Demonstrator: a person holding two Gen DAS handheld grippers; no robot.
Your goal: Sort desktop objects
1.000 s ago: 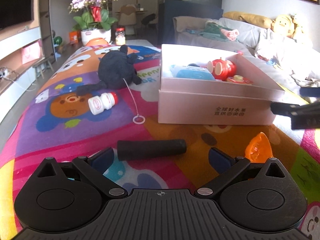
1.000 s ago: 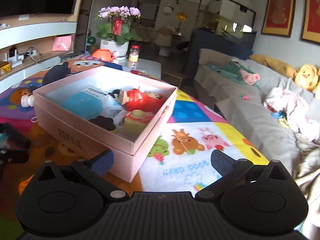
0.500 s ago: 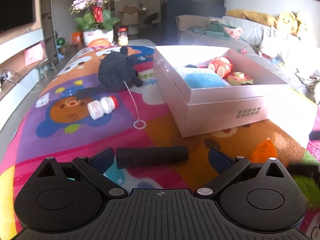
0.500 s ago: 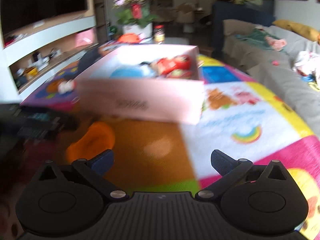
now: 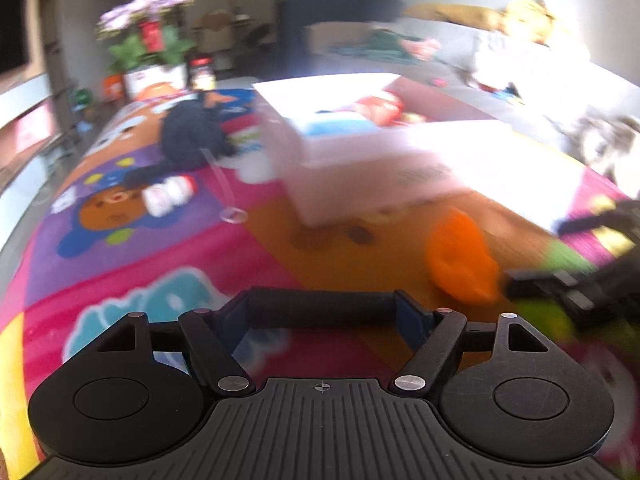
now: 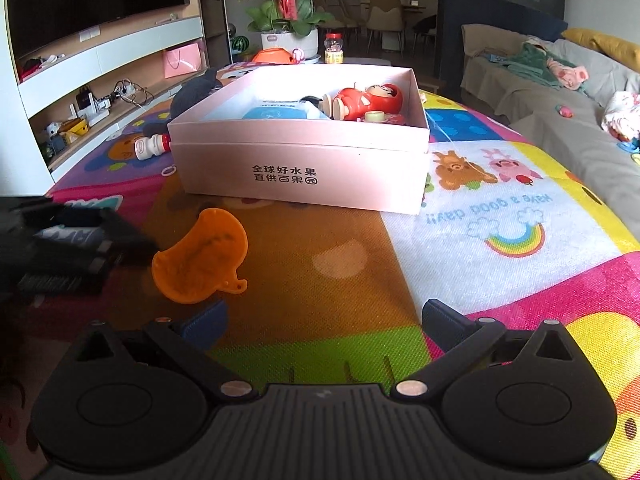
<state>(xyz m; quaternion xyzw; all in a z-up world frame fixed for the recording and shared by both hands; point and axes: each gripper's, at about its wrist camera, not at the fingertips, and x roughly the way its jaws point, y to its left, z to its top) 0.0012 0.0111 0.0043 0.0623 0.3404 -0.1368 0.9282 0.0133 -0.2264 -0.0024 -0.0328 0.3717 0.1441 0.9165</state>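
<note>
A black foam cylinder (image 5: 320,307) lies crosswise between the blue pads of my left gripper (image 5: 322,314). The jaws are closing and the pads meet its two ends. This view is blurred by motion. An orange plastic scoop (image 6: 200,256) lies on the colourful mat, just ahead of the left finger of my right gripper (image 6: 324,320), which is open with nothing between its fingers. The pink box (image 6: 304,172) stands beyond, holding a red doll (image 6: 368,100) and a blue packet (image 6: 276,112). The left gripper (image 6: 120,252) shows at the left edge of the right wrist view.
A small white bottle with a red cap (image 5: 168,196), a black plush toy (image 5: 192,132) and a ring on a string (image 5: 235,215) lie left of the box. A flower pot (image 6: 288,40) stands at the far end. A sofa (image 6: 560,92) runs along the right.
My left gripper went forward over the black cylinder and its jaws narrowed onto the ends. My right gripper swung left and down, from the box corner to face the box front and the orange scoop.
</note>
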